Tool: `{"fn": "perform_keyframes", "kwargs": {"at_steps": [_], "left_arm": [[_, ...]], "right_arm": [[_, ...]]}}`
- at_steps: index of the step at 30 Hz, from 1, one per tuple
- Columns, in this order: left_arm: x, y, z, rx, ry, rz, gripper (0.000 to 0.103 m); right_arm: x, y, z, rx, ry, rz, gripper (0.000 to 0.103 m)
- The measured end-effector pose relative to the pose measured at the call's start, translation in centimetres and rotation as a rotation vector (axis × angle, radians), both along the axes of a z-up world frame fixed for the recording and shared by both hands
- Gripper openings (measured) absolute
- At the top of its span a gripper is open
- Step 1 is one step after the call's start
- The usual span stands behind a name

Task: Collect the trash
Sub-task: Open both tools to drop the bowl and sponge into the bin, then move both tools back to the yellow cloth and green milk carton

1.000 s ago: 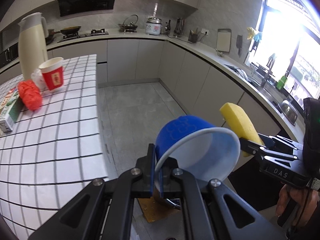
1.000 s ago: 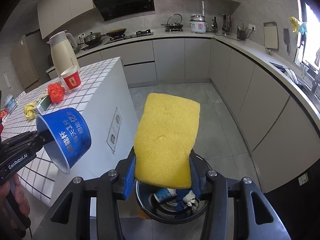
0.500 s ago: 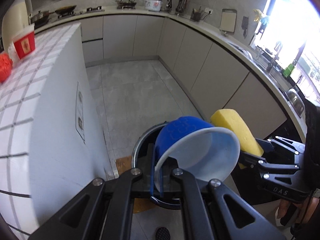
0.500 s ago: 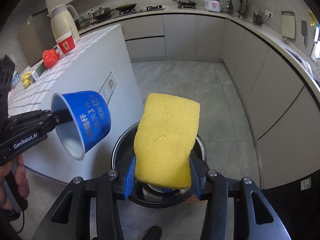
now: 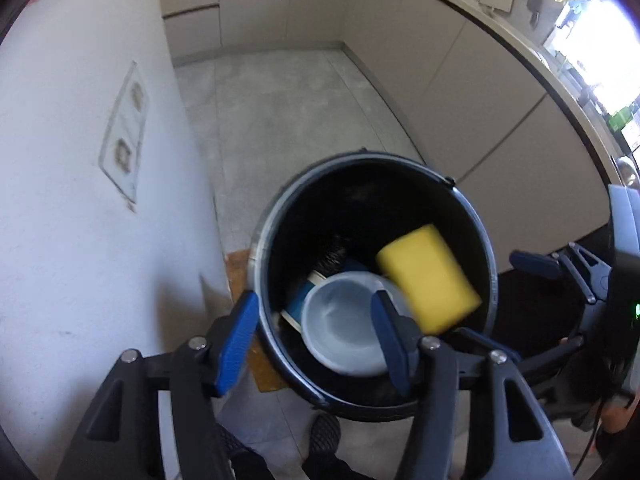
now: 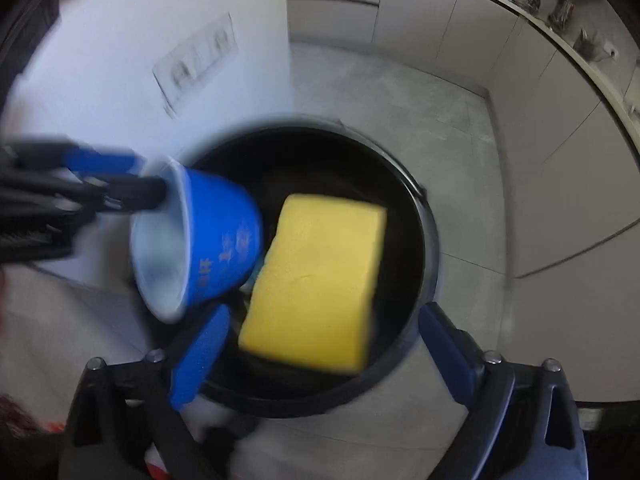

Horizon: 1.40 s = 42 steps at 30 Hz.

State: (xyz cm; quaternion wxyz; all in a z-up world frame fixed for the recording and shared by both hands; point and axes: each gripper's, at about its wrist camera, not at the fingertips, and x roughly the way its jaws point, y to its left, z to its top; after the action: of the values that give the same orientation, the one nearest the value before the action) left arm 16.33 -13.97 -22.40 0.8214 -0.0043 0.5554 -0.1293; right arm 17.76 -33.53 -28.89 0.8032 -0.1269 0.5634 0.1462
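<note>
A black round trash bin (image 5: 360, 158) stands on the floor right under both grippers. My left gripper (image 5: 316, 340) is over its near rim with jaws opening. The blue cup (image 5: 344, 328), white inside, hangs loose between the fingers and touches no pad. The yellow sponge (image 5: 428, 276) drops into the bin beside it. In the right wrist view my right gripper (image 6: 324, 354) has jaws opening wide, and the sponge (image 6: 316, 280) is free of both pads above the bin (image 6: 430, 240). The cup (image 6: 200, 248) tips off the left gripper (image 6: 128, 180).
The white side wall of the island, with a socket plate (image 5: 124, 136), rises left of the bin. Beige cabinets (image 5: 480, 100) curve along the right, and grey floor tiles (image 5: 280, 100) stretch beyond. A brown mat (image 5: 236, 264) lies under the bin. Other trash (image 5: 332, 256) sits inside. A shoe (image 5: 324, 436) is near.
Both grippers have come down over the bin and tipped downward. The left jaws let go of the blue cup's rim, the right jaws let go of the sponge, and both things fall.
</note>
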Motion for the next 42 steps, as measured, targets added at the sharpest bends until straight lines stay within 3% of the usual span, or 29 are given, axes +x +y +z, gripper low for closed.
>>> {"fn": "perform_keyframes", "kwargs": {"at_steps": [4,6,8,25,32,36,42], "left_arm": [[-1.3,0.3,1.2,0.048,-0.056,0.043,0.081],[-1.5,0.3,1.8,0.068,-0.07,0.059,0.103],[-1.8,0.3,2.6,0.087,-0.093,0.072,0.103],[-3.4,-1.2,7.9,0.053,-0.16,0.058,0.103],[-4.8,-0.8,11.6,0.007,-0.229,0.085,0.103],[-5.2,-0.1,13.8,0.003,-0.286,0.097,0.103],[-5.3,2.1,16.0,0.008,-0.333,0.134,0.103]], "right_arm": [[-0.2,-2.4,0.5,0.051,-0.015,-0.073,0.097],[-0.3,-3.3,0.8,0.071,-0.014,-0.114,0.099],[0.1,-3.6,1.2,0.071,-0.016,-0.145,0.103],[-0.2,-4.9,7.4,0.15,-0.067,-0.258,0.103],[-0.6,-4.7,10.6,0.199,-0.131,-0.294,0.103],[-1.2,-4.6,13.3,0.238,-0.214,-0.299,0.103],[-1.4,-2.3,16.3,0.178,-0.257,-0.256,0.103]]}}
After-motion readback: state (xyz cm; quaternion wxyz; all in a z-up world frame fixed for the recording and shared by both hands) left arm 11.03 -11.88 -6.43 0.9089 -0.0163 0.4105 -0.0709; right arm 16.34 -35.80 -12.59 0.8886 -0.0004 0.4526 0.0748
